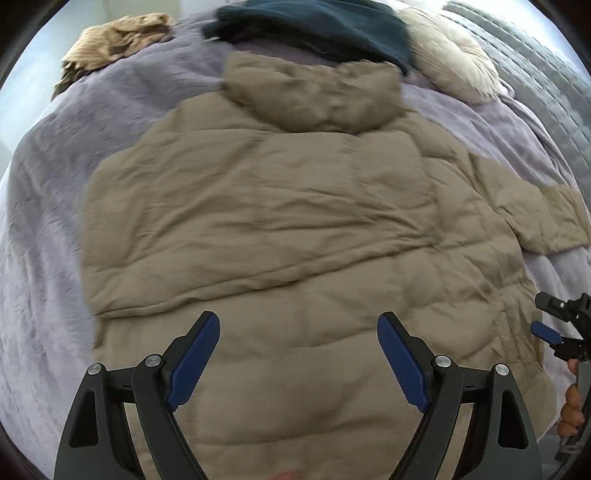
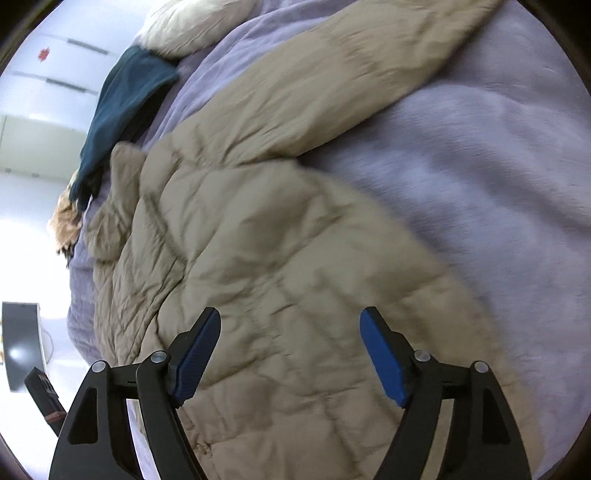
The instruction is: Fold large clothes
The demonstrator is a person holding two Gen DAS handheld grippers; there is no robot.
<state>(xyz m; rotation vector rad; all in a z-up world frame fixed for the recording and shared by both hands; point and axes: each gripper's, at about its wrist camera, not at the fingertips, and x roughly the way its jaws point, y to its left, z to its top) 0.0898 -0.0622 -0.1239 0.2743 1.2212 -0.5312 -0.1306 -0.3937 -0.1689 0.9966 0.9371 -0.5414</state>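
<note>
Tan quilted puffer jacket point(image 1: 295, 221) spread flat on a lavender blanket-covered bed point(image 1: 48, 258), hood point(image 1: 314, 96) at the far end, hem at the near end under the left hand-held gripper point(image 1: 299, 365). Long axis from hem to hood, straight away from the left camera. One sleeve point(image 1: 546, 214) stretched out sideways from the jacket's right shoulder, lying on the blanket.

Left hand-held gripper above the jacket's lower back, blue-padded fingers point(image 1: 194, 363) spread wide, nothing between them. Right hand-held gripper point(image 2: 290, 356) likewise wide open and holding nothing, over the jacket's right side close to its edge.

Only in the left wrist view: the right hand-held gripper from outside, at the jacket's right edge, with the person's fingers point(image 1: 570, 402) wrapped on its handle; the whole outline of the jacket body; a grey quilted surface point(image 1: 535, 74) past the white pillow.

Only in the right wrist view: the sleeve's full length running diagonally away from the jacket body; a white cabinet point(image 2: 48, 85) beyond the bed; a dark screen point(image 2: 20, 343) left of the jacket's hem; broad bare blanket on the jacket's right.

In both views, beyond the hood: a dark teal garment point(image 1: 317, 26), a white pillow point(image 1: 450, 59), a brown fuzzy item point(image 1: 114, 40). Both views somewhat blurred.
</note>
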